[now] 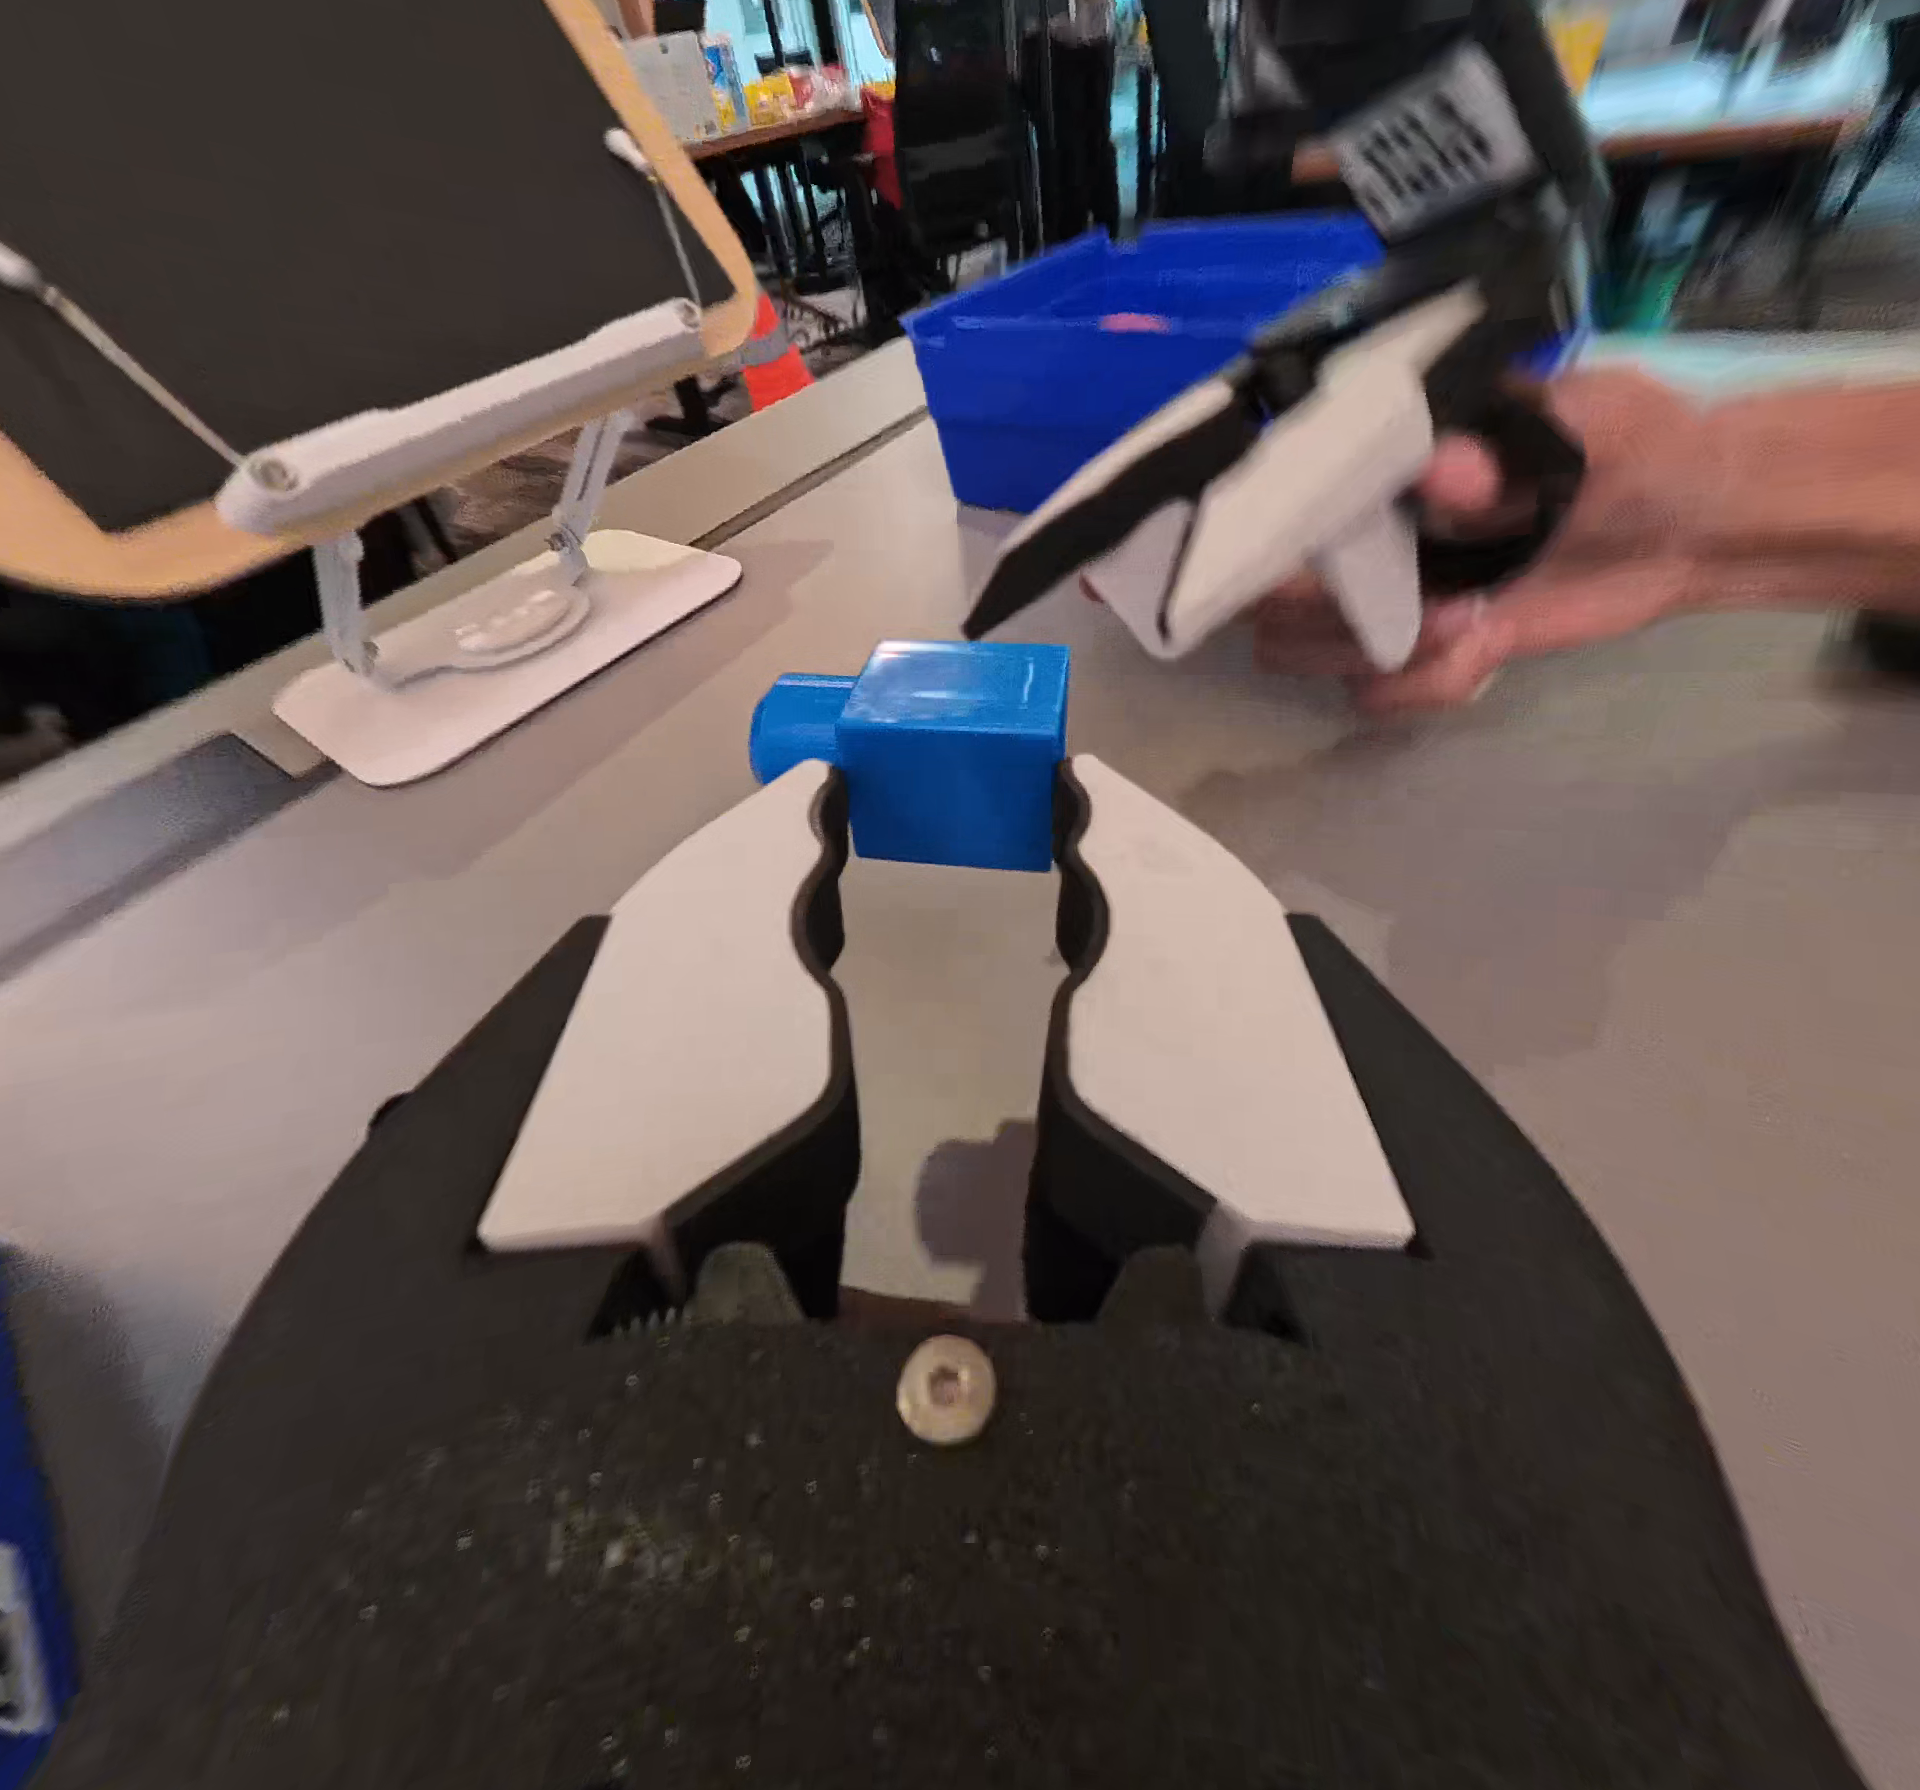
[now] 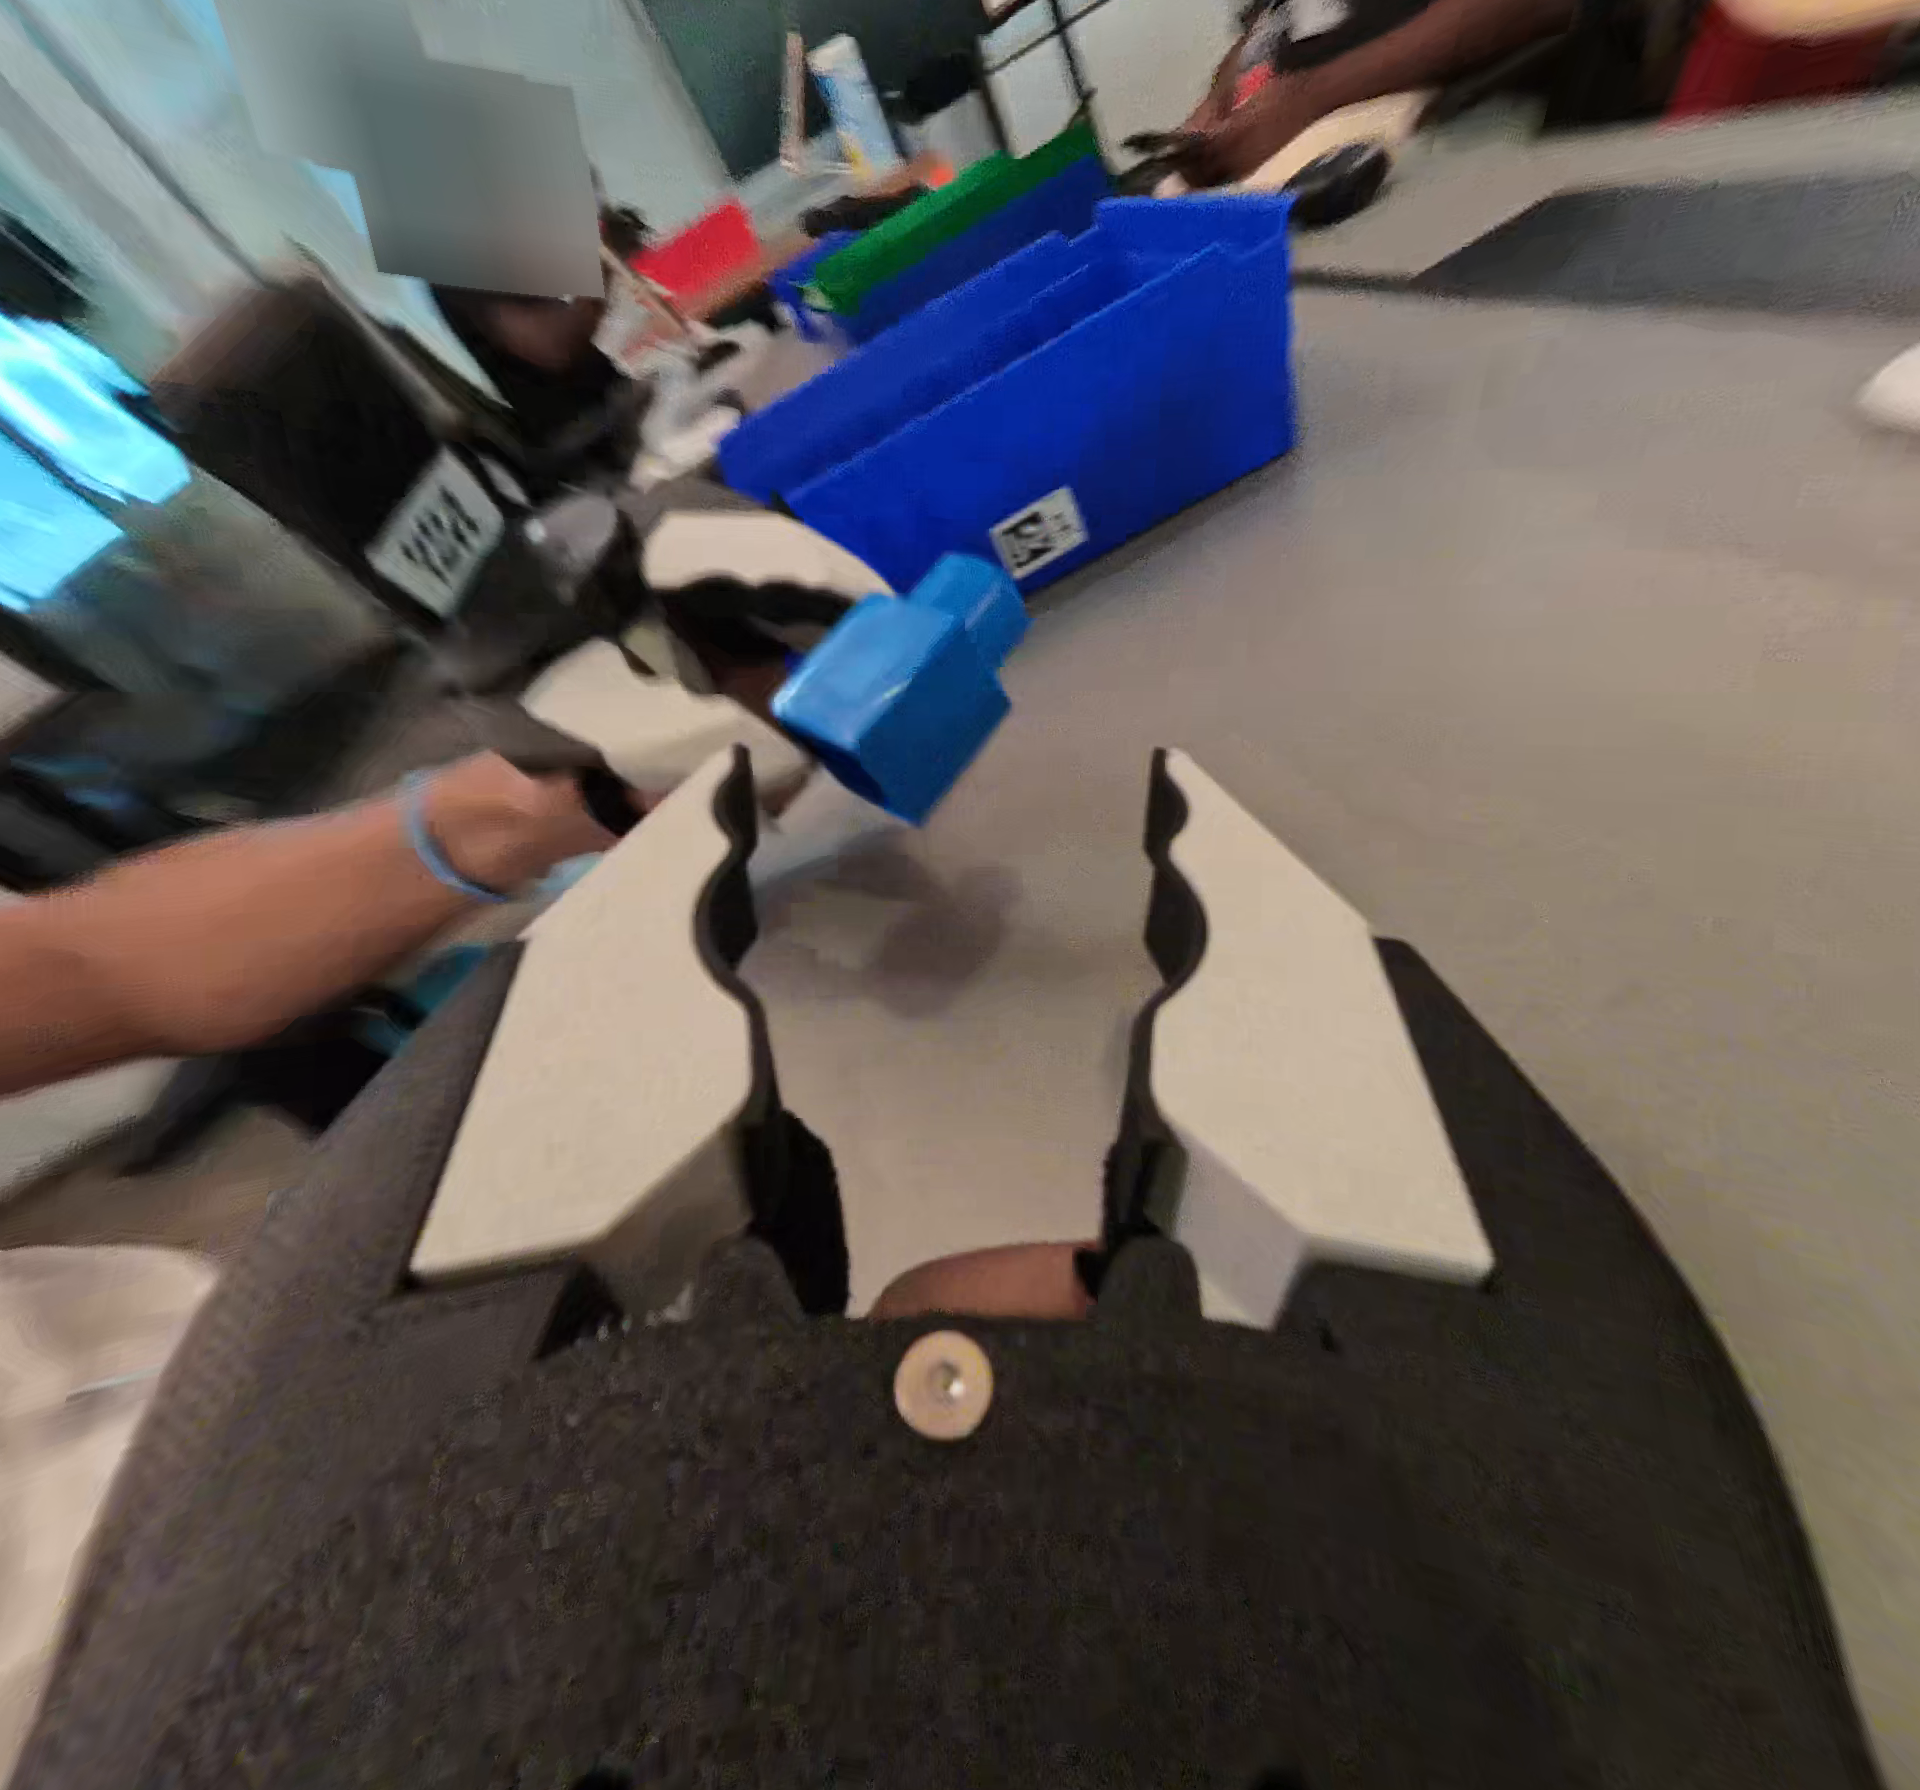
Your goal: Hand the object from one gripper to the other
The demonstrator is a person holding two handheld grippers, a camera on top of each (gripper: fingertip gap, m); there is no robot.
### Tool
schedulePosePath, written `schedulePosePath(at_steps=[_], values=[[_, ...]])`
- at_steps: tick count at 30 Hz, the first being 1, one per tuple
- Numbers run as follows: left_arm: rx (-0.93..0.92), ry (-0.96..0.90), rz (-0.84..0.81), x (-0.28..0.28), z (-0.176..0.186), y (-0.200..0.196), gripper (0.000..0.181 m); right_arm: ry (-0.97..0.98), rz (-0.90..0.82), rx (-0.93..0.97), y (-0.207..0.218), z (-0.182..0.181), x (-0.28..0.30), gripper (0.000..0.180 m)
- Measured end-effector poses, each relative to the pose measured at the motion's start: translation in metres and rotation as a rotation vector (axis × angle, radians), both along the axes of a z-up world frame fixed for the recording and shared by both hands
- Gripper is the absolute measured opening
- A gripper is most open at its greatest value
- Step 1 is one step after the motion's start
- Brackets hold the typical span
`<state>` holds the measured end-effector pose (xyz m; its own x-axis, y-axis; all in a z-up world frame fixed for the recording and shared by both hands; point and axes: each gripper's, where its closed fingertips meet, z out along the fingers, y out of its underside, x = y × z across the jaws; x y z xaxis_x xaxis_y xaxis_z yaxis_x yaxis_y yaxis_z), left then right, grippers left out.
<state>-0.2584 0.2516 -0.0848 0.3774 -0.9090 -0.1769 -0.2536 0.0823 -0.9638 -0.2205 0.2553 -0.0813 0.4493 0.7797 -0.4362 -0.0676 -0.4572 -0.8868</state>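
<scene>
While your left gripper [image 1: 951, 805] pinches the blue block [image 1: 940, 753] at its fingertips above the surface [image 1: 1558, 1013], your right gripper [image 2: 951, 784] stands spread and empty just beside it, so the transfer itself remains outstanding.

Left tool [image 1: 951, 810] clamped; right tool [image 2: 948, 784] spread wide (empty).

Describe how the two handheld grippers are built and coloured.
Both the left gripper and right gripper have a black, grainy-textured body with a silver screw, pale grey wedge-shaped jaws and black wavy inner pads. The left wrist wears a blue band.
</scene>
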Motion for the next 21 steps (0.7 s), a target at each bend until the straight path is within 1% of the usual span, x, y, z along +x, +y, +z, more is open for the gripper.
schedulePosePath(at_steps=[1, 3, 6, 10, 13, 15, 18, 20, 21], values=[[0.067, 0.069, 0.008, 0.003, -0.006, -0.002, 0.037, 0.036, 0.028, -0.076, 0.0, -0.001, 0.001, 0.077], [0.208, 0.208, 0.033, 0.009, -0.018, -0.005, 0.037, 0.028, 0.044, -0.136, 0.0, -0.008, 0.0, 0.077], [0.41, 0.408, 0.087, 0.013, -0.032, -0.003, 0.037, -0.094, 0.004, -0.123, 0.002, -0.025, -0.006, 0.069], [0.538, 0.506, 0.114, 0.02, -0.036, -0.004, 0.037, -0.237, -0.028, -0.092, 0.001, -0.044, -0.019, 0.056], [0.591, 0.568, 0.157, 0.019, -0.04, -0.001, 0.037, -0.309, -0.085, -0.056, 0.005, -0.047, -0.02, 0.044], [0.563, 0.559, 0.178, 0.018, -0.042, 0.0, 0.037, -0.336, -0.101, -0.046, 0.005, -0.049, -0.02, 0.036], [0.51, 0.548, 0.185, 0.019, -0.043, 0.0, 0.036, -0.34, -0.124, -0.047, 0.009, -0.05, -0.015, 0.035], [0.509, 0.527, 0.19, 0.019, -0.04, -0.001, 0.027, -0.373, -0.18, -0.027, 0.018, -0.05, 0.0, 0.035], [0.5, 0.521, 0.188, 0.018, -0.04, -0.001, 0.028, -0.394, -0.21, -0.01, 0.023, -0.051, 0.008, 0.034]])
